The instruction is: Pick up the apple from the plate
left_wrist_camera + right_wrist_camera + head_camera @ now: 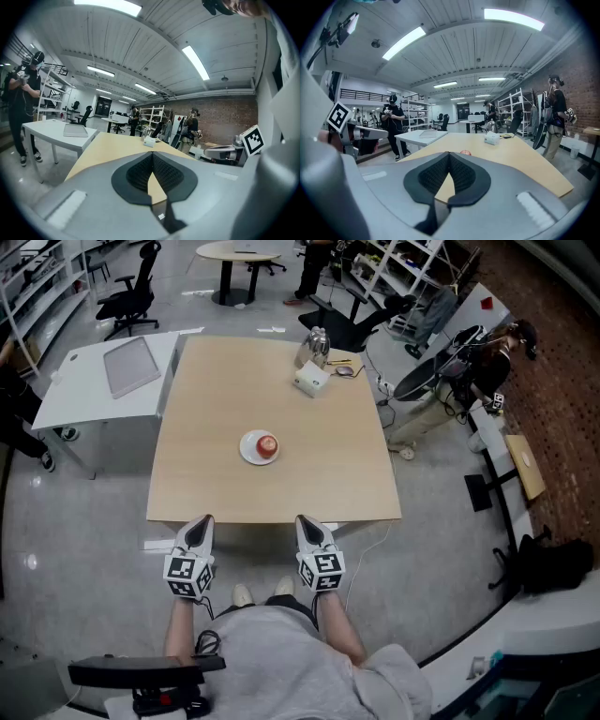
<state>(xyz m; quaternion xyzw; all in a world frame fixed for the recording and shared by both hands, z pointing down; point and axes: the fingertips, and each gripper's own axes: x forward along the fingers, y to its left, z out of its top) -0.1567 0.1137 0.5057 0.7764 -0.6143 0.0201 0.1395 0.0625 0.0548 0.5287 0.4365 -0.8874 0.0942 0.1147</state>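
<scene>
A red apple [268, 445] rests on a small white plate [250, 451] near the middle of the light wooden table [206, 474]. Both grippers hang just off the table's near edge, well short of the plate. My left gripper [200, 521] is shut with nothing in it, its tips touching in the left gripper view [152, 154]. My right gripper [307, 521] is shut and empty too [449, 153]. In the right gripper view only the top of the apple [465, 152] peeks over the jaws. The left gripper view does not show the apple.
A white box [311, 381], a metal kettle [314, 345] and small items sit at the table's far right corner. A white side table [89, 381] with a laptop [129, 365] adjoins on the left. Chairs, shelves and standing people ring the room.
</scene>
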